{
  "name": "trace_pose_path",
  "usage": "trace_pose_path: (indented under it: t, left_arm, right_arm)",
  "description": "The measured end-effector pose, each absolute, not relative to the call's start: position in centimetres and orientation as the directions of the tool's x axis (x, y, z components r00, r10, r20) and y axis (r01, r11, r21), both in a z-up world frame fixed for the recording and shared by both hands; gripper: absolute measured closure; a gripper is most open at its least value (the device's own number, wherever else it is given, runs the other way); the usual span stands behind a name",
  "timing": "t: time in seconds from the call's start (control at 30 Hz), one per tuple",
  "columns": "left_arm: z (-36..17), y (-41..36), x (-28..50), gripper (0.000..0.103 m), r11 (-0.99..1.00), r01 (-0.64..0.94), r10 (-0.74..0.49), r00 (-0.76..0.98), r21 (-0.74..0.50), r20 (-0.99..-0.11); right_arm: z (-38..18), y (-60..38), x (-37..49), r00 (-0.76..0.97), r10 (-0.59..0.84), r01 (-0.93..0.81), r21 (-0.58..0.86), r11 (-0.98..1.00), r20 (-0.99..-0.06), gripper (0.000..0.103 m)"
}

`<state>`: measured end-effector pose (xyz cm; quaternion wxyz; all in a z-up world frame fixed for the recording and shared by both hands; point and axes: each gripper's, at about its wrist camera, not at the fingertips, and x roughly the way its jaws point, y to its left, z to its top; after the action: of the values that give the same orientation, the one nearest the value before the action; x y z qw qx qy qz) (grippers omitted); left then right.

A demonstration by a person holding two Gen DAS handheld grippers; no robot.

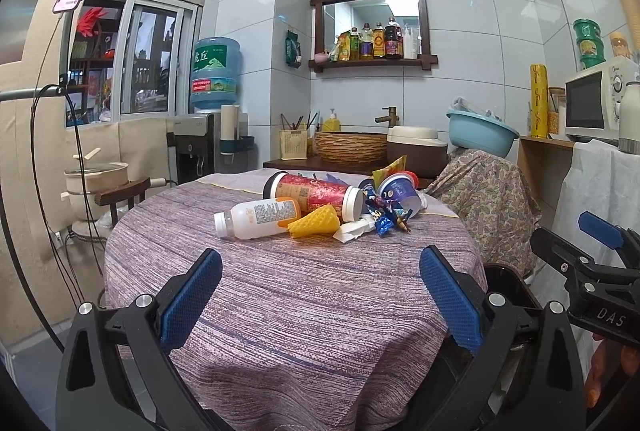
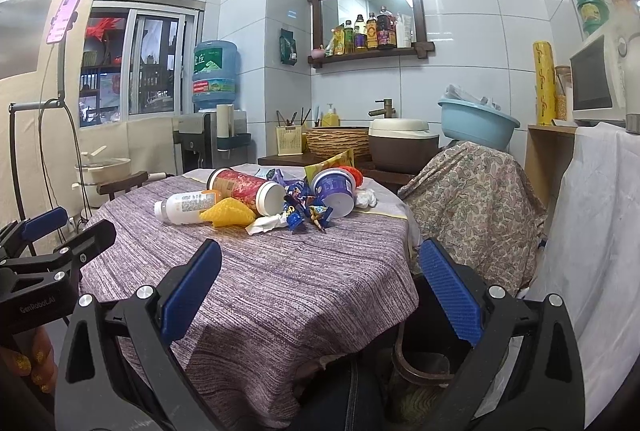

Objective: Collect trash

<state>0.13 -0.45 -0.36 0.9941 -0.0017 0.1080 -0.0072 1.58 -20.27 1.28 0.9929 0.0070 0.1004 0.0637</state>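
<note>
Both grippers are hanging low at the near edge of the desk, with nothing between their blue pads. The left gripper is standing wide apart, and the right gripper is likewise spread and empty.

The trash is sitting in one heap at the centre of each frame, toward the far side of the desk, well apart from both grippers and straight ahead of them. At the left of the heap a white bottle is lying on its side, its long axis running left to right across the frame with the cap end pointing left. Touching it on the right is a yellow wafer-like cone, and behind both a red tube can is lying tilted, its white rim facing right. Crumpled tissue, blue wrappers and a tipped purple cup are filling the right side.

Judging by the two views, the bottle end is lying nearer the left gripper and the cup end nearer the right gripper.

No bin is showing clearly; a dark rim at the lower right of the right wrist view is partly hidden by the gripper and hard to identify. What is lying behind the can and cup is cut off from sight.
</note>
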Motion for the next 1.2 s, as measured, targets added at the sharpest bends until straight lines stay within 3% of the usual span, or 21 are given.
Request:
trace_pose_path:
  t: [1.2]
  left_arm:
    - [-0.39,-0.58,0.16,0.005,1.000,0.015,-0.015,0.976,-0.001,-0.217]
  right_arm:
    - [0.99,-20.49,1.80,0.969,0.139,-0.133,0.042,0.990,-0.204,0.005]
